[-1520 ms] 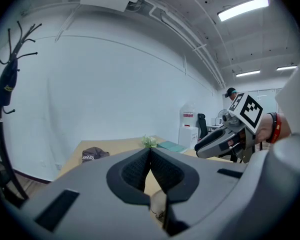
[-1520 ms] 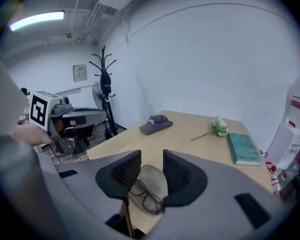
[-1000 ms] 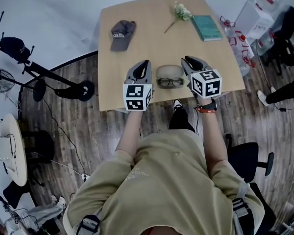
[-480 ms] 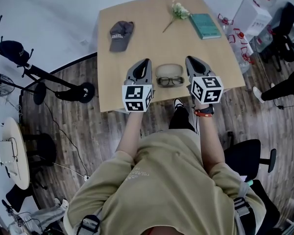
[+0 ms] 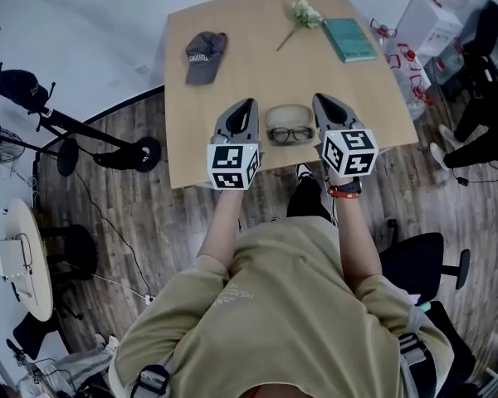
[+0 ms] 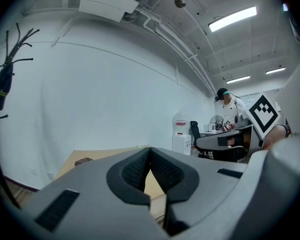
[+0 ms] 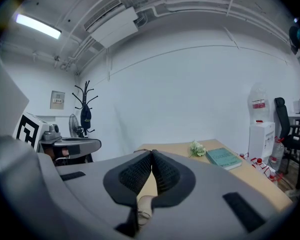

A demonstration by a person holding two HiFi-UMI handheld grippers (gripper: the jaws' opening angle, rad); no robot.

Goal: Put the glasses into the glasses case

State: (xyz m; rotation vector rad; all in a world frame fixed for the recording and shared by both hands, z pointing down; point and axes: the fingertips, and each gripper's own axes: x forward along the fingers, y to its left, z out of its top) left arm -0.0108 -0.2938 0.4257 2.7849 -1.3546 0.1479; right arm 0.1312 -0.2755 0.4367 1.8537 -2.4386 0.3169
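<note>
The table (image 5: 257, 73) is smooth matt wood, the cap (image 5: 204, 55) dull cloth, the floor (image 5: 149, 214) grained wooden planks.

My head camera looks steeply down on the table (image 5: 249, 65). Cameras on my left gripper (image 5: 249, 106) and right gripper (image 5: 319, 100) sit low behind the jaws, facing level across that shared tabletop.

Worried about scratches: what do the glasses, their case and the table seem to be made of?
Glasses: dark, thick frame, likely plastic. Case: smooth beige shell, perhaps leatherette or plastic; unclear. Table: pale, even tan top, probably laminate or veneer.
</note>
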